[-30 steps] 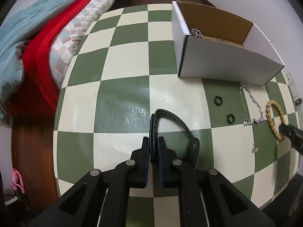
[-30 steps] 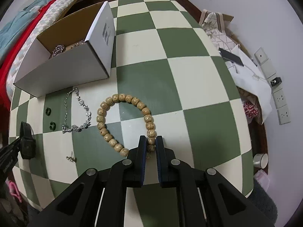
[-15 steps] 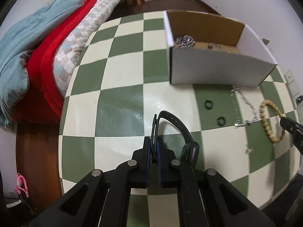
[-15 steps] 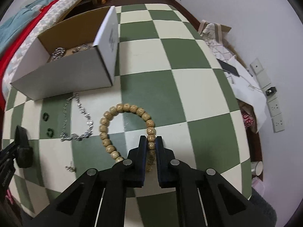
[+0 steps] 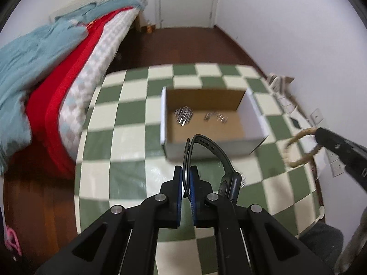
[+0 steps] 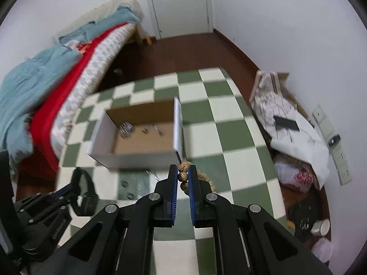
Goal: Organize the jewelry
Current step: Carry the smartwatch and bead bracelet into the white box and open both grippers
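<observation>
The left hand-held gripper is pinching the strap of a black wristwatch between its narrowed blue pads, and the watch, which was lying on the desk a second ago, is now hanging in the air. The right hand-held gripper is clamping a wooden bead bracelet that has likewise been lifted off the surface; in the left wrist view the bracelet is dangling as a blurred loop from that gripper's tip. Both views are sitting much higher than before and are smeared by motion. Below, the green and cream checkered desk is showing faint marks of small pieces left behind, too blurred to name. Beyond it, the open white cardboard box is holding silver jewelry on its brown floor. Farther back, a bed with red and blue covers is lying along the left, and a white door is standing at the far wall.
</observation>
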Demonstrator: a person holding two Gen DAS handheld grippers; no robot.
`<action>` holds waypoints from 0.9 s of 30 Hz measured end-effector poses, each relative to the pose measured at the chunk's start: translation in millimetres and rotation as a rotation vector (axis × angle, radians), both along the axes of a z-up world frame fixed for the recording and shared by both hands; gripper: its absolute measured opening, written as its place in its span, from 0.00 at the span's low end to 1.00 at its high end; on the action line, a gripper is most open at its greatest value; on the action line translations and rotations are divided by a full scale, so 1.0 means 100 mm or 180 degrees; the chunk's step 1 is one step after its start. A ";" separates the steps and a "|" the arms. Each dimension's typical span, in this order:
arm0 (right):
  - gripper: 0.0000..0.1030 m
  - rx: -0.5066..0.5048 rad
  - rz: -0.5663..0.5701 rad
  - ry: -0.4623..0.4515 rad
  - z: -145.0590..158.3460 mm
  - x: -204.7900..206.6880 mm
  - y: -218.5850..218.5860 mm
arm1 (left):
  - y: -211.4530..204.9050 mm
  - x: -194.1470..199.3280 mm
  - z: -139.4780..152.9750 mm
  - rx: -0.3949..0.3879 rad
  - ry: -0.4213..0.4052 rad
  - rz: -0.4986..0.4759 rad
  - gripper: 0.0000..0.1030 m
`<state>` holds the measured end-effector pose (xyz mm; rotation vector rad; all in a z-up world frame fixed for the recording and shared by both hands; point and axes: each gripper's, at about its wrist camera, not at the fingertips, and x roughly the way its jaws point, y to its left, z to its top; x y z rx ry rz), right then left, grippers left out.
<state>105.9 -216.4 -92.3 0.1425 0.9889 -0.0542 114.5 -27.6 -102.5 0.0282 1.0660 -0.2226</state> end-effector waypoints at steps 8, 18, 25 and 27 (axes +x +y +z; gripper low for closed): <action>0.09 0.0131 0.0165 -0.0127 0.37 0.37 0.13 | -0.04 0.60 0.22 -0.0011 0.0000 -0.0140 0.03; 0.09 0.0314 0.0261 0.0161 0.09 1.06 0.26 | -0.04 1.21 -0.21 -0.0064 0.0498 -0.0182 0.04; 0.09 0.0532 0.0270 0.0466 -0.25 1.36 0.26 | -0.02 1.38 -0.52 -0.0143 0.0834 -0.0159 0.04; 0.09 0.0539 0.0278 0.0522 -0.30 1.41 0.27 | -0.03 1.40 -0.57 -0.0168 0.0878 -0.0171 0.04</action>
